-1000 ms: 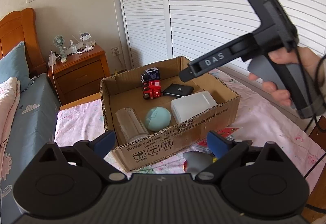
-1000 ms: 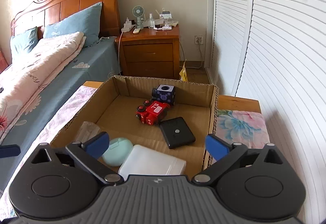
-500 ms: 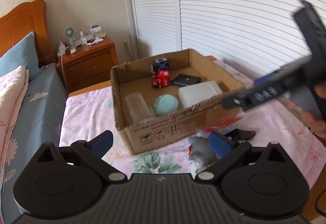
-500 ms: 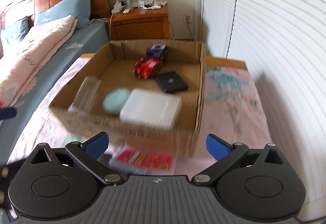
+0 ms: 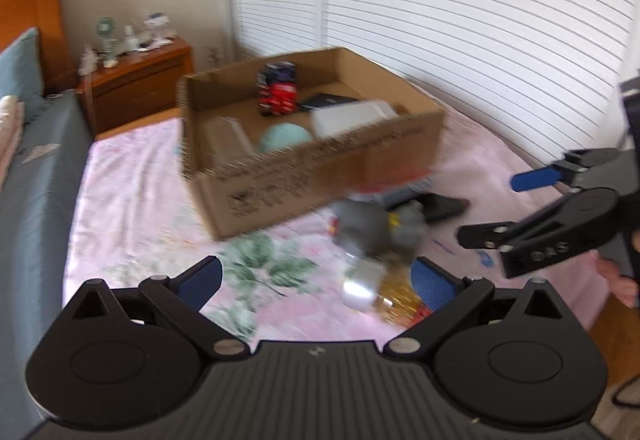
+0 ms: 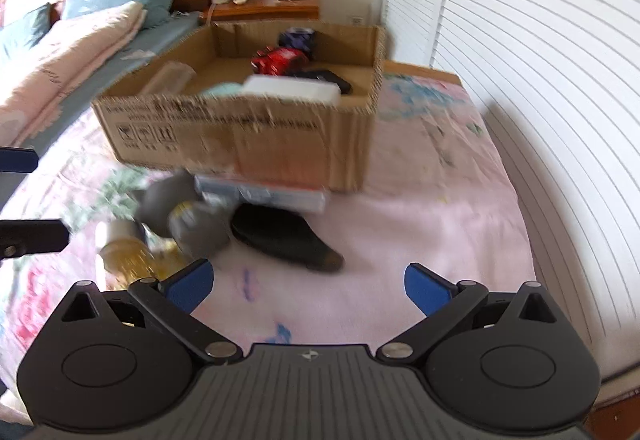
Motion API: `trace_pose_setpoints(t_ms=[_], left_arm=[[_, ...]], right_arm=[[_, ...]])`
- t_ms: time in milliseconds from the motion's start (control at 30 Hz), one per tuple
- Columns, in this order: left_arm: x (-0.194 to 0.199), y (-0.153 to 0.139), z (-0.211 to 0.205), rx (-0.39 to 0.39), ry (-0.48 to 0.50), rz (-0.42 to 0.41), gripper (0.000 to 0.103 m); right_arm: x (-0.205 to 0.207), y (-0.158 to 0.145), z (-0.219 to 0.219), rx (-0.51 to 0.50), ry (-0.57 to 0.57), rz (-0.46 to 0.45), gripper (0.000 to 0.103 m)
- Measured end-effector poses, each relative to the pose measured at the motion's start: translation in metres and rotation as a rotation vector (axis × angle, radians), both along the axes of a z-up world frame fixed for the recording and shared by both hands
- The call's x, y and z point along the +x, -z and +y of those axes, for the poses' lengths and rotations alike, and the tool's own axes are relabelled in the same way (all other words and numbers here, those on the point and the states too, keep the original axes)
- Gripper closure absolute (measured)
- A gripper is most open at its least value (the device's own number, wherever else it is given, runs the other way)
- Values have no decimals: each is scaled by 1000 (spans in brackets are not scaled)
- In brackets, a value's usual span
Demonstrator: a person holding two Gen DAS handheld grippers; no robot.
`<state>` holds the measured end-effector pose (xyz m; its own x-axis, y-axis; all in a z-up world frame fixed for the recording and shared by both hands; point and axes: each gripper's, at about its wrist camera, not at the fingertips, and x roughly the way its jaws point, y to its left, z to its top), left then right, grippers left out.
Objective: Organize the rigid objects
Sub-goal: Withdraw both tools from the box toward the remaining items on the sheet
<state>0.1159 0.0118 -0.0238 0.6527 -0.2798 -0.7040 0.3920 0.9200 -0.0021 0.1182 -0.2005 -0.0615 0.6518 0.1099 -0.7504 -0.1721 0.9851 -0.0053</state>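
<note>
A cardboard box [image 5: 320, 176] [image 6: 240, 136] stands on the pink bedsheet and holds a red toy, a black pad, a white container, a mint round case and a clear cup. In front of it lie a grey toy [image 5: 372, 228] [image 6: 180, 208], a gold-and-white jar [image 5: 376, 288] [image 6: 128, 252], a flat book [image 6: 264, 194] and a black flat object [image 6: 284, 236]. My left gripper [image 5: 316, 280] is open and empty above the sheet. My right gripper [image 6: 308, 284] is open and empty, and shows in the left wrist view [image 5: 508, 208] at the right.
A blue-sheeted bed with pillows [image 6: 80, 12] lies left. A wooden nightstand [image 5: 136, 80] with a small fan stands behind. White louvred doors [image 6: 520, 80] run along the right. The pink sheet's right edge meets a wooden frame [image 6: 424, 68].
Both grippers have pulled back from the box and dropped lower. The loose objects in front of the box have come into view. Both stay open.
</note>
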Motion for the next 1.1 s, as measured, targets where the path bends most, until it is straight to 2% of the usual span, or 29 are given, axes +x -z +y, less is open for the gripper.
trace_pose_setpoints(t_ms=[267, 467, 633, 833, 1100], left_arm=[[-13, 12, -19, -14, 184, 72, 3], [-11, 30, -31, 21, 217, 117, 3], [-7, 38, -43, 52, 234, 102, 3], [2, 43, -55, 109, 221, 51, 3], [11, 45, -31, 94, 79, 58, 3]], right_arm=[[-14, 16, -13, 55, 56, 28, 0], [-16, 21, -22, 54, 69, 36, 0], [-16, 23, -25, 43, 56, 33, 0], [-13, 25, -26, 31, 54, 35, 0], [-7, 24, -24, 4, 47, 33, 0]])
